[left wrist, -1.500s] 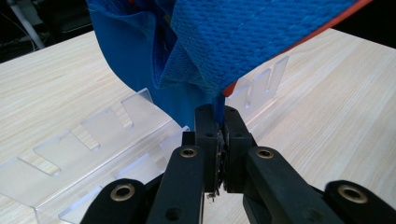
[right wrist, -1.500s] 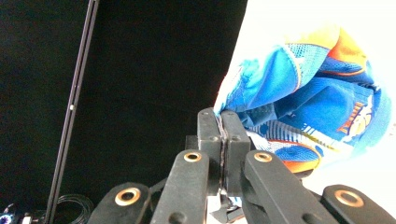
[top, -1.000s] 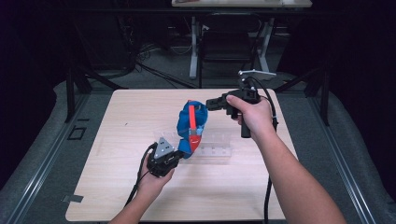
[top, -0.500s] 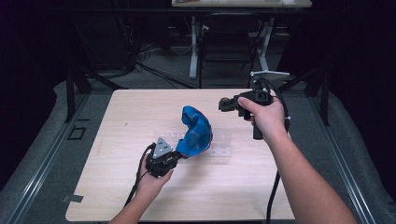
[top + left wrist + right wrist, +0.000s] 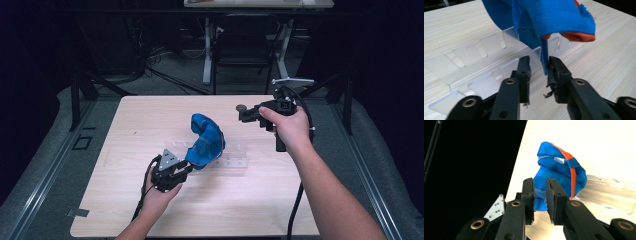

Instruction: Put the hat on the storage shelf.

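Your left gripper [image 5: 181,171] sits nearest you, low on the table [image 5: 125,210], its jaws set narrowly around the lower edge of the blue cap [image 5: 205,140]. That keeps the cap propped upright on the clear rack [image 5: 235,161] at mid-table. Farther off, your right gripper [image 5: 245,113] hangs above the far right, jaws narrow with nothing between them, well apart from the cap, likely leaving it room to settle.
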{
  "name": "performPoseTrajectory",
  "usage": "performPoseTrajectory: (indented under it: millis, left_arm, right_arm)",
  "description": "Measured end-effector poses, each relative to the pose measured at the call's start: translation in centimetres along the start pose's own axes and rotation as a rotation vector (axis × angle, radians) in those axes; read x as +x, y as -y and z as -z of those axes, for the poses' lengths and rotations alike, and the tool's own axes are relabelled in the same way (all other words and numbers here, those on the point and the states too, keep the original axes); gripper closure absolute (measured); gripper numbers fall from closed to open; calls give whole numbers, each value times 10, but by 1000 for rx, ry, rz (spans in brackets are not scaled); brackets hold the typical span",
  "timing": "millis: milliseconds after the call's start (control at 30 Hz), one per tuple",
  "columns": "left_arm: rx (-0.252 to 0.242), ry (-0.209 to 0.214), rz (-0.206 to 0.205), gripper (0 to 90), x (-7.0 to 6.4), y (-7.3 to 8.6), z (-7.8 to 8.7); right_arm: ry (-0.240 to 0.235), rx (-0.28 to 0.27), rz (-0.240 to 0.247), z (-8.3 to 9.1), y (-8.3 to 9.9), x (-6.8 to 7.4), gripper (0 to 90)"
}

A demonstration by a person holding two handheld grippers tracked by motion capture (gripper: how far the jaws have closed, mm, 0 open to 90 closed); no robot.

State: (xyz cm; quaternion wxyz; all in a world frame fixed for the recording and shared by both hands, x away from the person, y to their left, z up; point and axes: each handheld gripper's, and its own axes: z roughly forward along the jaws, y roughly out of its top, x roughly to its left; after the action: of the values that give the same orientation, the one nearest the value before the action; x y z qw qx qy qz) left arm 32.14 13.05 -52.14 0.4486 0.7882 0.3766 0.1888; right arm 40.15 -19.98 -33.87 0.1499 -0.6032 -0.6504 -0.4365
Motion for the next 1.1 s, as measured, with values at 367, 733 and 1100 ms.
performPoseTrajectory:
  millis: [367,733,1100]
  left_arm:
    - [-6,25,46,467,12,8,20]
    - [-22,25,82,411,26,25,49]
    - [-33,-20,180,396,48,45,70]
  right_arm:
    - [65,2,24,9,6,-2,692]
    - [144,-16,112,11,18,-7,544]
    - [223,-71,174,22,42,-19,435]
